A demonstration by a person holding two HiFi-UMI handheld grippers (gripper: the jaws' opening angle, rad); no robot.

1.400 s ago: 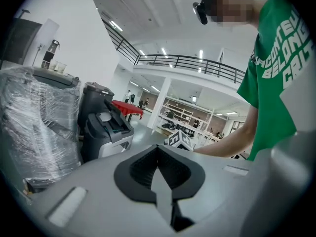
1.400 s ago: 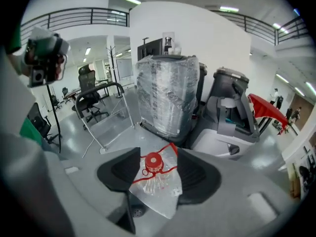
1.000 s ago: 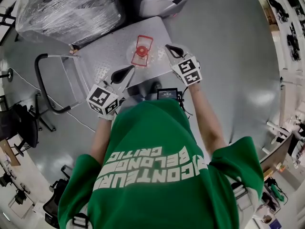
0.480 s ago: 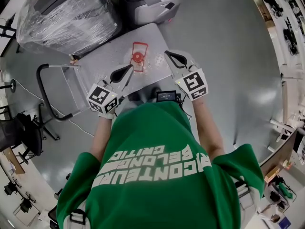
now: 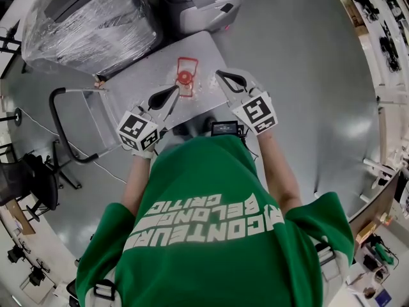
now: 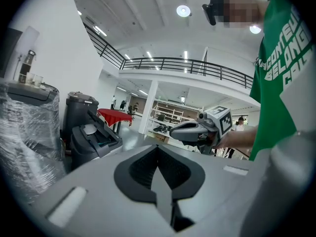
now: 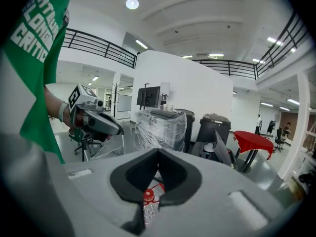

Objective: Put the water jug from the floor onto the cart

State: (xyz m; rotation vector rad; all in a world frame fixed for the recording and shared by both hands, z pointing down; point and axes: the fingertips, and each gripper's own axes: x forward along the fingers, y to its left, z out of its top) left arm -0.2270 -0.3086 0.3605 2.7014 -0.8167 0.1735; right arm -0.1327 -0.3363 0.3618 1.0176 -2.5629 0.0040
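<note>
Head view: water jug (image 5: 186, 82) upright on the cart (image 5: 137, 75)

The water jug stands on the cart's grey deck with its long axis vertical, and its red cap (image 7: 149, 196) points straight up. Its wall is clear, and I cannot tell whether it holds water. The left hand-held gripper (image 5: 167, 96) and the right hand-held gripper (image 5: 227, 78) hover on either side of it, each clenched on nothing with its jaws together. In the right gripper view the cap shows below the closed jaws, apart from them. Since a second ago the right hand-held gripper has risen from the deck, and the jug keeps its place
</note>
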